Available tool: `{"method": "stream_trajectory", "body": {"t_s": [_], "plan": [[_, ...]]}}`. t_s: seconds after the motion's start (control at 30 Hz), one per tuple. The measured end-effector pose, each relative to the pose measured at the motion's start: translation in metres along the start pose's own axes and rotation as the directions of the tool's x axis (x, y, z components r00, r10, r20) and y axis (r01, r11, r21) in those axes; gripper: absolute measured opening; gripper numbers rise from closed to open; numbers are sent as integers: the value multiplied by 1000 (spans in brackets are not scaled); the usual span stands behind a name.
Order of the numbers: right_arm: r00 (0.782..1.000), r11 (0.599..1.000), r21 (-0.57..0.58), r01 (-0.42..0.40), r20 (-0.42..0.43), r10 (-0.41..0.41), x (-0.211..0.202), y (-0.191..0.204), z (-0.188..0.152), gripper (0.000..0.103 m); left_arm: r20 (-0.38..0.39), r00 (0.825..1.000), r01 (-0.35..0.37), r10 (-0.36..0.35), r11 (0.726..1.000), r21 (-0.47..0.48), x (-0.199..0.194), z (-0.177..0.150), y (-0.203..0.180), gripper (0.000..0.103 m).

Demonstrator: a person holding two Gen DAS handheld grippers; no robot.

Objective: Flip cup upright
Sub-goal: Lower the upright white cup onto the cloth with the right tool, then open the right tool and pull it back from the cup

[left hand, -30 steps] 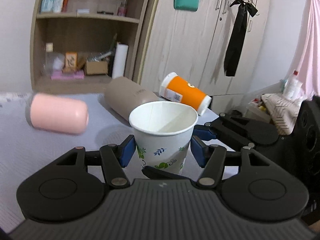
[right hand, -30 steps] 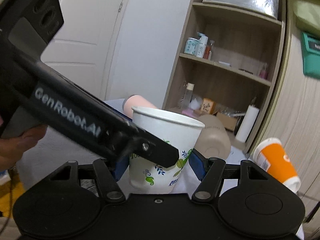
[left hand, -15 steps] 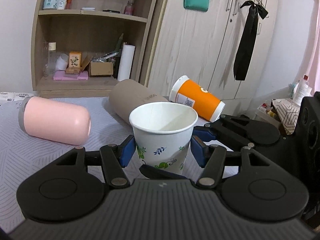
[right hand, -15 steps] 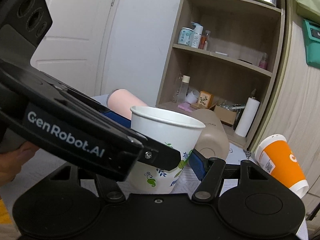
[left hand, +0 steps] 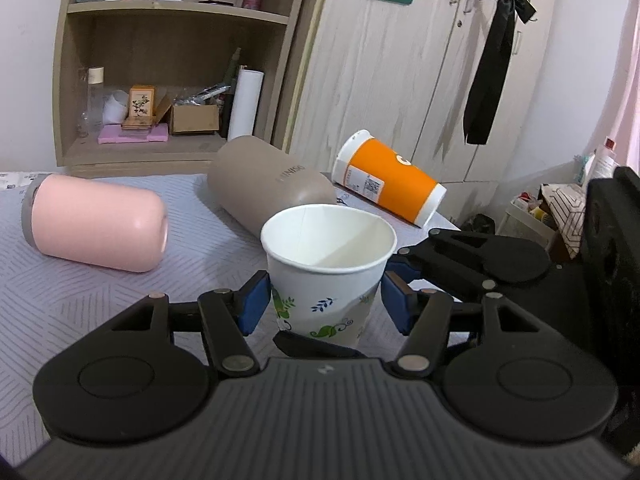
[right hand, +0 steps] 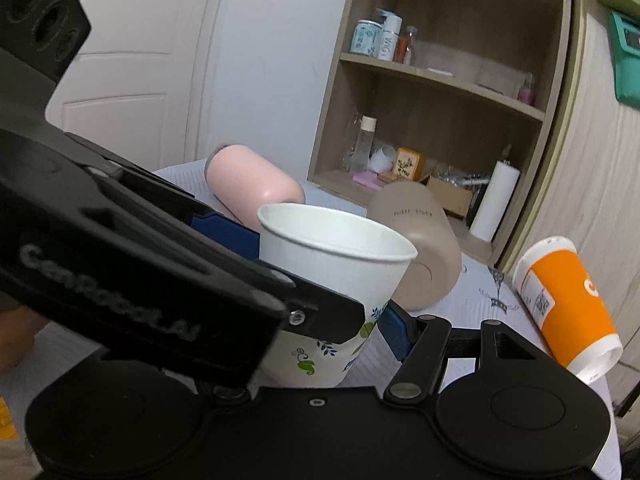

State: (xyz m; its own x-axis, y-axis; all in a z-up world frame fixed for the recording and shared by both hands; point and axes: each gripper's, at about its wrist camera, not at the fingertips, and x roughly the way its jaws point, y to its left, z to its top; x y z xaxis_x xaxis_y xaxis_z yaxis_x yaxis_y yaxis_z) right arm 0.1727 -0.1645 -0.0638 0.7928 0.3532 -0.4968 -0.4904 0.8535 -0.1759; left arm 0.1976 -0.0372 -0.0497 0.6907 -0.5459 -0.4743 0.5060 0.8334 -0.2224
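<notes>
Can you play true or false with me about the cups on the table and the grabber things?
1. The paper cup stands upright with its open mouth up. True.
2. The pink tumbler is standing up. False: it lies on its side on the table.
3. The left gripper squeezes the paper cup tight. False: its blue pads sit either side with small gaps.
4. The orange cup lies tipped over. True.
5. The beige tumbler is on the shelf. False: it lies on the table behind the paper cup.
</notes>
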Motion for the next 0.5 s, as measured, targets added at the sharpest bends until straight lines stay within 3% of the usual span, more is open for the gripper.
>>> {"method": "stream_trajectory", "body": {"t_s": [0.2,0.37,0.5], "plan": [[1000,1000,-5,0,-16,0,-3,1,-5,70,-15,1000,10,-10,1000,4,-3,-1,-6,64],[1000,1000,-6,14,-17,-14,-7,4,-8,77,-21,1000,-1,1,1000,-28,-6,-5,-7,77],[1000,1000,10,25,-16,-25,-14,5,-10,78,-17,1000,-9,8,998,-62,-15,-7,-7,79]]}}
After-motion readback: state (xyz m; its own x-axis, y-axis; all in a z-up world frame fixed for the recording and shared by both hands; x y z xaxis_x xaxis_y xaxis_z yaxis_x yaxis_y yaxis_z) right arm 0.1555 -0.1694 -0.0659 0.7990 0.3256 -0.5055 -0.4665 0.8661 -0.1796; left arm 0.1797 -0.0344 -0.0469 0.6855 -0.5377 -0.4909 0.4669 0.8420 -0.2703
